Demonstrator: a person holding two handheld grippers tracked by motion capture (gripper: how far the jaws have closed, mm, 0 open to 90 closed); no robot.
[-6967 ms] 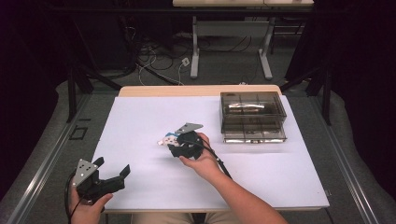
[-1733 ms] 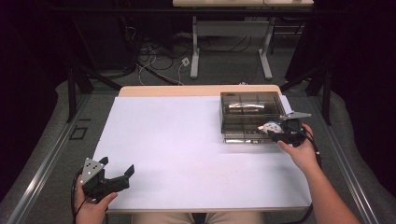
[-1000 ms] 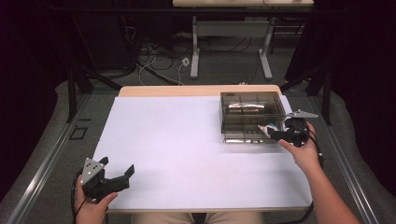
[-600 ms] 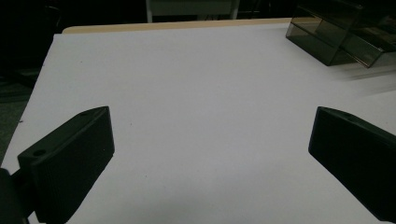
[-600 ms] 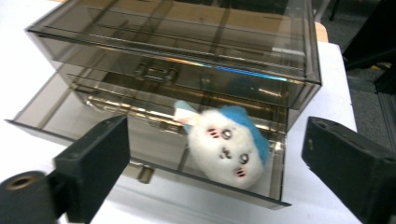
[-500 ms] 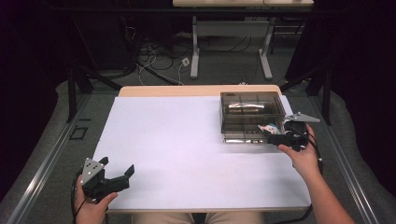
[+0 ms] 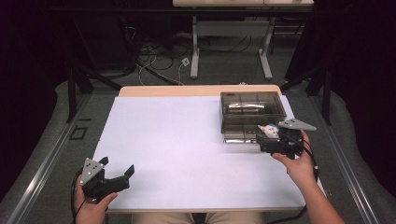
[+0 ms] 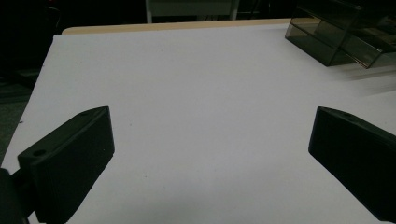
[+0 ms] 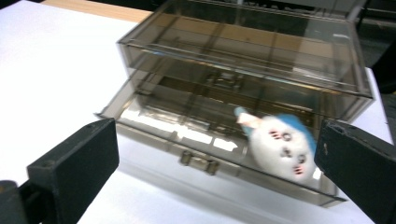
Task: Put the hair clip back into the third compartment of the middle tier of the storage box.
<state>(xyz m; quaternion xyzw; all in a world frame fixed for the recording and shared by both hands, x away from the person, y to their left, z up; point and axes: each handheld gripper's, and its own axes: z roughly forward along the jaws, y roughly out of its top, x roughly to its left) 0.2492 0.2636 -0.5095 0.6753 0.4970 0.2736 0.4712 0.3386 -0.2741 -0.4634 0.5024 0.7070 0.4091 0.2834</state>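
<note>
Plush toy [image 9: 281, 145], white with blue top and small face marks, sat in the pulled-out lower drawer [image 9: 201, 140] of the smoky clear organizer box [image 9: 261, 51], just ahead of the right claw [image 9: 219, 172] and toward its right jaw; toy blurred in the right gripper view, so contact with the drawer floor could not be told. Right claw [image 7: 276, 140] was wide open, jaws apart and gripping nothing, toy not between the pads. In the high view the toy [image 7: 268, 130] showed just beyond the right claw at the drawer's front edge, box [image 7: 252, 106] behind it. Right hand [image 7: 299, 163] held the claw low at the drawer front. Left claw [image 7: 114, 179] was open too, empty, near the tabletop's [image 7: 187, 140] front left corner, well apart from the box, held by the left hand [image 7: 91, 207]. Left gripper view had bare white tabletop [image 8: 201, 116] between its jaws, box [image 8: 345, 32] far ahead to the right.
</note>
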